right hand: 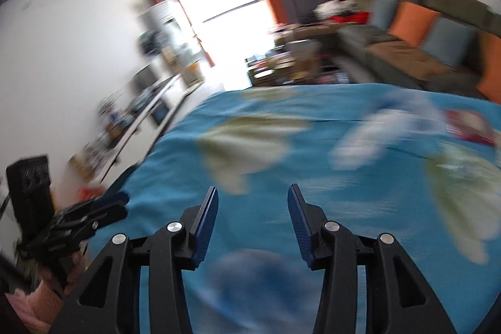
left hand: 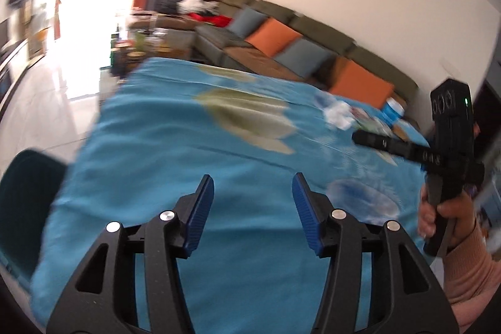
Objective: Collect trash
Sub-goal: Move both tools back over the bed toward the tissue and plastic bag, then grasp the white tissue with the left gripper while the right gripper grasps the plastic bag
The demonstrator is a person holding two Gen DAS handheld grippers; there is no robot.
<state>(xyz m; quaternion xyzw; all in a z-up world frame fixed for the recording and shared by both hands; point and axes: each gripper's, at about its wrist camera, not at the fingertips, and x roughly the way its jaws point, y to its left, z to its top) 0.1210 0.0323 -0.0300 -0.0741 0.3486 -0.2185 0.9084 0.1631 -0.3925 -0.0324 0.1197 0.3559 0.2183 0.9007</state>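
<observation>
Both grippers empty, parted over blue tablecloth (left hand: 150,146); crumpled paper (left hand: 338,115), blurred.

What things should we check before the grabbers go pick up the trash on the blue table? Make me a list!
1. Left gripper empty and open: ok, nothing sits between its blue pads.
2. Right gripper empty and open: ok, only cloth shows between its pads.
3. Trash in sight: ok, a crumpled white paper lies on the far right part of the blue tablecloth, with colourful wrappers beside it.
4. Exactly what each piece is: cannot tell, both views are blurred.
5. Bin or bag for the trash: cannot tell, none shows in either view.
6. Grippers apart from each other: ok, open cloth lies between them.
</observation>
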